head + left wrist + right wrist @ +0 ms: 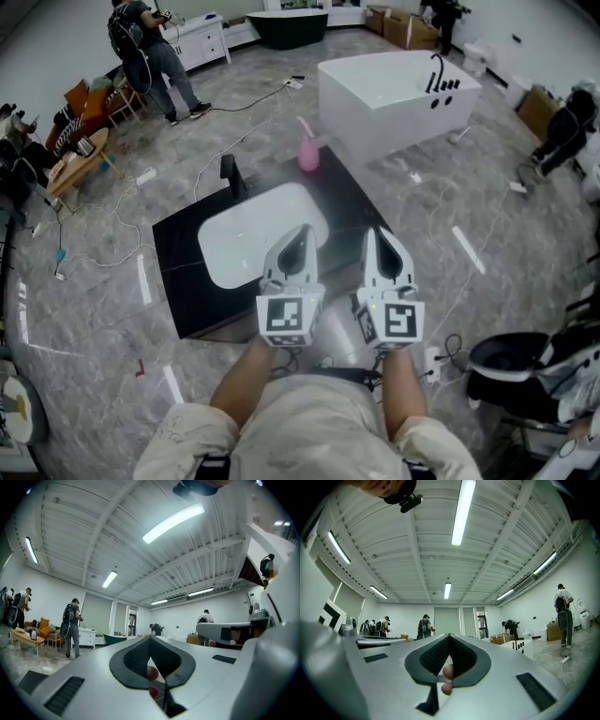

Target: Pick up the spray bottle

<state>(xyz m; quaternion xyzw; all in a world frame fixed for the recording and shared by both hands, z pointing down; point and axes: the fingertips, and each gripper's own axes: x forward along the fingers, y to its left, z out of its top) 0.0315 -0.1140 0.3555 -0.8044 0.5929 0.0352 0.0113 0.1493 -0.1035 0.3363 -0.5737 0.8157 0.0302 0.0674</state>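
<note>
**Both hand-held grippers empty, spray bottle across the worktop**

The left hand-held gripper (304,231) and the right hand-held gripper (378,232) were side by side close to the person's body, above the near edge of the black worktop (183,272). Each had its jaws pressed together at the tips with nothing between them. The pink spray bottle (308,153) stood upright at the far edge of the worktop, beyond the white basin (239,246) and well apart from both grippers. A black faucet (231,175) rose left of the bottle. A white bathtub (394,94) stood farther back.

Black counter (183,281) with white basin (248,239), faucet (231,176), pink spray bottle (307,150) seemingly on corner.
</note>
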